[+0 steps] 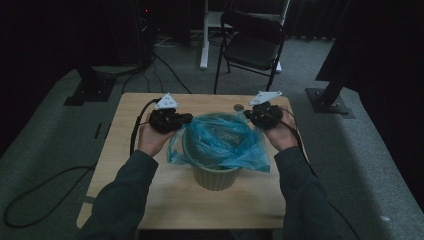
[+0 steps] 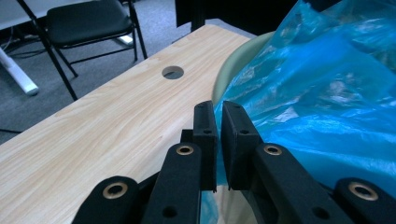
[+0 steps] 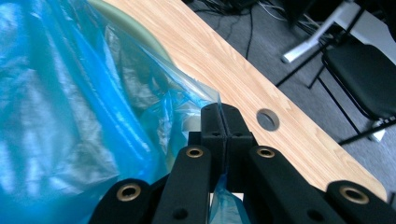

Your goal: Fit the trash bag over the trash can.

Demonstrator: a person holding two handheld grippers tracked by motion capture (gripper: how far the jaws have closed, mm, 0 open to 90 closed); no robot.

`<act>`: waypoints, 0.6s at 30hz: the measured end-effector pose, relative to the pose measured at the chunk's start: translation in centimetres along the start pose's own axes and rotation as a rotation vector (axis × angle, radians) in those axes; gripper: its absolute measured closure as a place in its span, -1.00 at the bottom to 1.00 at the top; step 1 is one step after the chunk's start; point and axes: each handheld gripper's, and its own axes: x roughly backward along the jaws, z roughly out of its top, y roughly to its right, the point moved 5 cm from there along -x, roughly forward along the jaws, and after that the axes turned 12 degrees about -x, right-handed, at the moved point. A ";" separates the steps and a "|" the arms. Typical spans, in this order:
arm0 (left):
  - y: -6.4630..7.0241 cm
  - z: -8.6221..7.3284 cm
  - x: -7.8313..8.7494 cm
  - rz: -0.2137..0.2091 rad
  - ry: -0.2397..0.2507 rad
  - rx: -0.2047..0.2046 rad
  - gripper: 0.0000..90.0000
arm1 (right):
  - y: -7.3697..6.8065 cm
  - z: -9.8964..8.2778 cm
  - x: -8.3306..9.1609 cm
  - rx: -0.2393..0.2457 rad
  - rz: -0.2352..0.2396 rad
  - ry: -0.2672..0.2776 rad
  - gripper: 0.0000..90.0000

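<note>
Bare table (image 1: pixel 150 200) rings the bin (image 1: pixel 215 177); both claws pinch bag (image 1: pixel 220 142) edges

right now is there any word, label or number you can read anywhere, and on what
None readable.
Small dark marks on the left gripper's grey plate: too small and blurred to read.
Blue bag, green bin, table: no print visible.

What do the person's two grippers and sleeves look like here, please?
Both the left gripper and the right gripper are black, each topped by a grey three-cornered plate and trailing a dark cable. Close up, the jaws are flat black blocks on arms with brass-ringed holes. The sleeves are dark grey-green.
</note>
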 end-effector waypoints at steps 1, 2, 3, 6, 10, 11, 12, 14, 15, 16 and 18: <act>-0.2 0.0 -0.2 0.005 -0.002 0.000 0.89 | 0.4 0.0 -0.3 -0.014 -0.013 -0.008 1.00; -0.4 -0.1 -0.4 0.010 -0.003 0.003 0.89 | 0.5 -0.1 -0.4 -0.023 -0.023 -0.012 1.00; -0.5 -0.1 -0.5 0.015 -0.003 0.011 0.89 | 0.7 -0.1 -0.6 -0.032 -0.026 -0.016 1.00; -1.1 -0.4 -0.9 0.022 -0.003 0.029 0.91 | 1.1 -0.2 -1.1 -0.058 -0.023 -0.017 1.00; -1.4 -0.7 -1.3 0.021 -0.004 0.042 0.98 | 1.3 -0.8 -1.6 -0.074 -0.006 -0.029 1.00; -1.4 -0.8 -1.5 0.017 -0.006 0.045 0.98 | 1.4 -1.0 -1.8 -0.076 -0.005 -0.035 1.00; -1.4 -0.8 -1.6 0.016 -0.008 0.044 1.00 | 1.5 -1.4 -2.0 -0.086 0.001 -0.041 1.00; -1.4 -0.9 -1.8 0.015 -0.013 0.047 1.00 | 1.6 -1.7 -2.1 -0.098 0.008 -0.044 1.00; -1.4 -1.0 -1.9 0.013 -0.011 0.051 1.00 | 1.6 -1.8 -2.2 -0.107 0.012 -0.047 1.00; -1.4 -1.0 -2.0 0.011 -0.014 0.051 1.00 | 1.7 -2.0 -2.3 -0.108 0.015 -0.050 1.00; -1.3 -1.1 -2.1 0.010 -0.015 0.053 1.00 | 1.8 -2.2 -2.3 -0.111 0.013 -0.057 1.00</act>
